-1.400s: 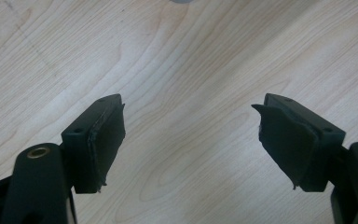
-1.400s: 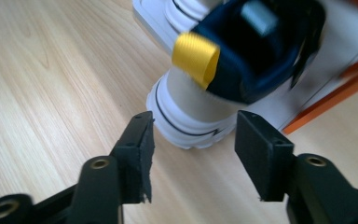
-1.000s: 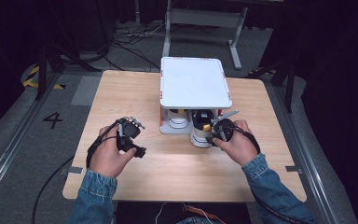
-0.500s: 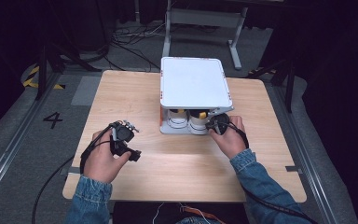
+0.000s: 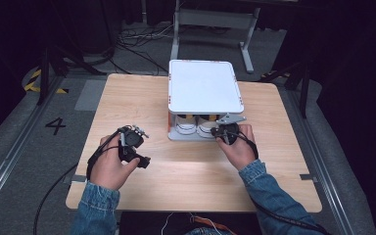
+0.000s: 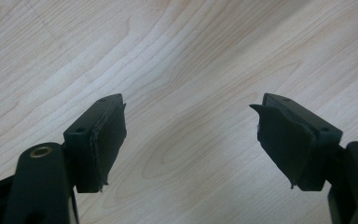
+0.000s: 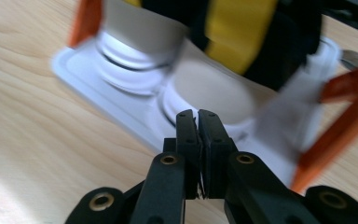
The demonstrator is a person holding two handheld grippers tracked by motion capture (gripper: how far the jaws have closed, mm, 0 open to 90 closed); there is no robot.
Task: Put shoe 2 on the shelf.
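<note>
The pair of sneakers (image 5: 198, 126) is seen on the lower tier of the white shoe rack (image 5: 203, 87) on the counter (image 5: 127, 98). The right claw (image 7: 198, 122), closed on nothing, has just been closing at the nearer shoe's heel; the left claw (image 6: 191, 135) is held open above bare wood. The shoes are judged light and pliable, best gripped by the stiff heel collar.

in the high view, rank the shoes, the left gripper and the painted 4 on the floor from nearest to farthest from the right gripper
1. Shoes: on the rack's lower shelf, right beside the right gripper.
2. Left gripper: over the table's left front part.
3. Painted 4: on the floor, left of the table.
</note>
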